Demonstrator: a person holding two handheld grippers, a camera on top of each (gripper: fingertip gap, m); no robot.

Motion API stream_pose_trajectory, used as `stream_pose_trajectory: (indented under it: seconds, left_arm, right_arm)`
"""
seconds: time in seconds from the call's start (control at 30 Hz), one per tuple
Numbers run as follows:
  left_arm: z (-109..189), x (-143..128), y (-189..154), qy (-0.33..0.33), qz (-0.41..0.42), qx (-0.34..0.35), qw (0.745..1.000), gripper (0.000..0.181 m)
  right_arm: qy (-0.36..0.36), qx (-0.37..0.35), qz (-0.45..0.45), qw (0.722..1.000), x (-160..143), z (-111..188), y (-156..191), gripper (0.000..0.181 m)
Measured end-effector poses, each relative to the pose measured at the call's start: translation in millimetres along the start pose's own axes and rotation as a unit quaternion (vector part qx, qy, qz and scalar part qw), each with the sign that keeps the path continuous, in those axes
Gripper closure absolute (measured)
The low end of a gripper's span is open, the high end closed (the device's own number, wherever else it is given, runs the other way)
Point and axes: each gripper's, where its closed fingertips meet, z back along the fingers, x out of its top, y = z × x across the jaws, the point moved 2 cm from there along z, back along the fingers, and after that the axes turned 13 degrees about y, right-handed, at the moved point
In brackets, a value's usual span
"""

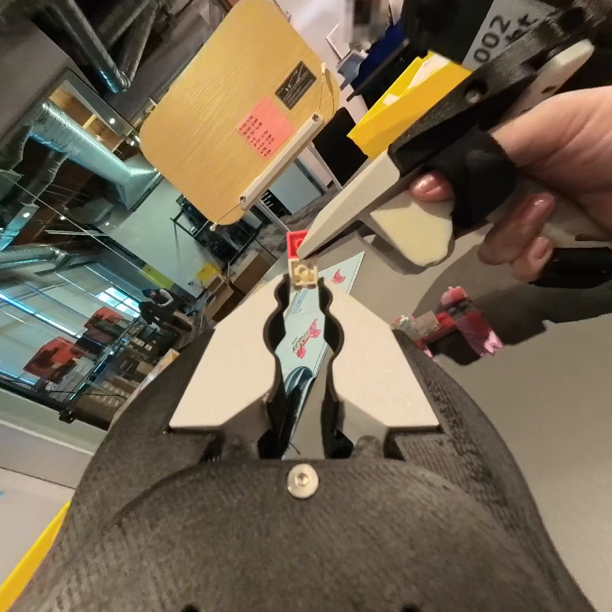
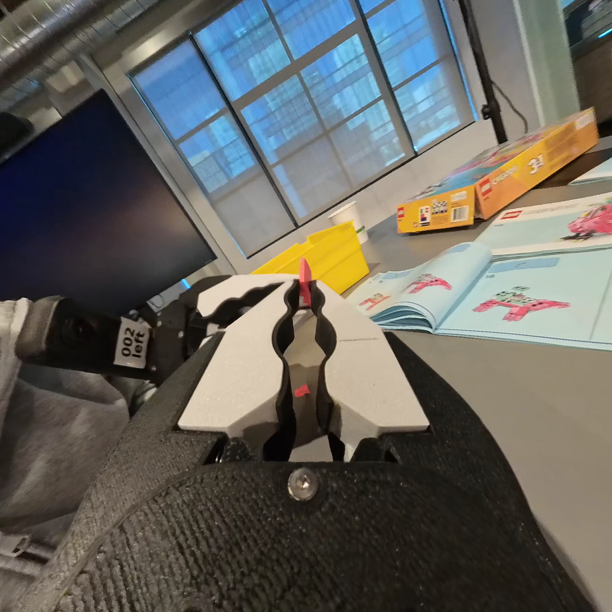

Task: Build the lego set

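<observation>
Square tan stud piece [image 1: 302,273] against red plate [image 1: 295,244].

— What are the tools made of?
— Both the left gripper [image 1: 303,281] and the right gripper [image 2: 303,288] look like printed plastic: rough, ridged black bodies, matt pale-grey fingers [image 1: 231,364], each with a shiny metal screw [image 1: 302,484].

— And the bricks?
— Glossy moulded plastic: a cream brick [image 1: 303,274] against a red brick [image 1: 295,243].

— The surroundings?
— A smooth, matt grey table [image 2: 496,414]; a paper instruction booklet [image 2: 496,298] with a slight sheen; a printed cardboard box [image 2: 496,185]; glossy yellow plastic bins [image 2: 331,261]; a wood-grain board [image 1: 231,116]; a paper cup [image 2: 347,215].
</observation>
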Motion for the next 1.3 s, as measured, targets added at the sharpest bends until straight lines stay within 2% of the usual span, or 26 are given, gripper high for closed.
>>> stream_pose_trajectory:
  seconds: [0.27,0.33,0.47,1.3]
  left_arm:
    - [-6.2,0.7,1.7,0.021,0.008,0.004,1.000,0.164]
    - [-7.7,1.5,1.6,0.025,0.013,-0.012,1.000,0.165]
    - [-8.7,-1.3,1.4,0.028,-0.011,-0.001,1.000,0.165]
    - [7.0,-5.4,3.2,-0.009,-0.077,0.010,0.997,0.165]
  right_arm:
    - [0.001,-0.049,0.038,0.998,1.0,-2.4,0.3,0.176]
    - [0.001,-0.076,0.056,0.995,1.4,-1.5,-1.1,0.177]
    - [0.003,-0.125,0.086,0.988,0.6,-4.0,-3.2,0.177]
    - [0.005,-0.052,0.030,0.998,-4.3,-9.6,4.4,0.176]
